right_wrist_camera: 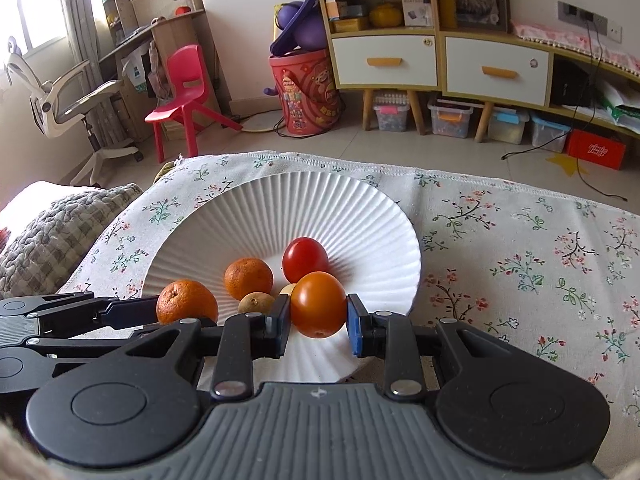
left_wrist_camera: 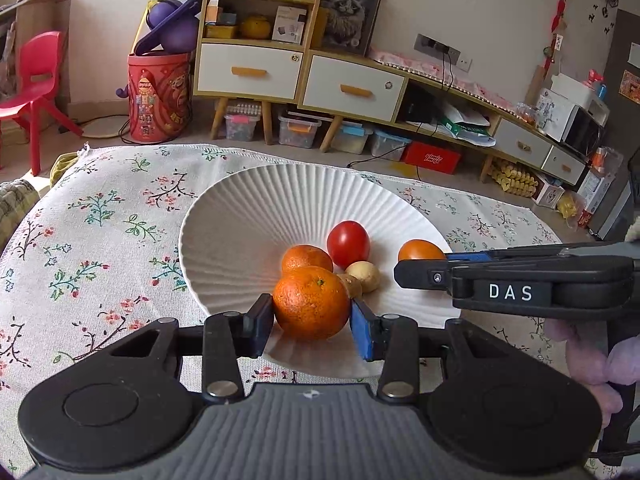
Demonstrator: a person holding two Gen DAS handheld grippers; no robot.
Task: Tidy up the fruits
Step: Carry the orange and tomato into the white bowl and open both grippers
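Observation:
A white ribbed plate (left_wrist_camera: 280, 200) (right_wrist_camera: 320, 204) lies on the flowered tablecloth. My left gripper (left_wrist_camera: 312, 320) is shut on a mandarin orange (left_wrist_camera: 311, 302) (right_wrist_camera: 186, 301) over the plate's near rim. My right gripper (right_wrist_camera: 318, 318) is shut on an orange tomato (right_wrist_camera: 318, 304) (left_wrist_camera: 420, 250) over the plate's near side; it enters the left wrist view from the right. In the plate lie a second mandarin (left_wrist_camera: 306, 258) (right_wrist_camera: 248, 278), a red tomato (left_wrist_camera: 348, 243) (right_wrist_camera: 304, 259) and two small brownish-yellow fruits (left_wrist_camera: 363, 276) (right_wrist_camera: 256, 303).
The flowered tablecloth (left_wrist_camera: 100, 220) (right_wrist_camera: 520, 248) covers the table around the plate. A grey knitted cushion (right_wrist_camera: 48, 232) lies off the table's left edge. Beyond the table's far edge are a floor, a red chair (right_wrist_camera: 184, 92), a red barrel and cabinets.

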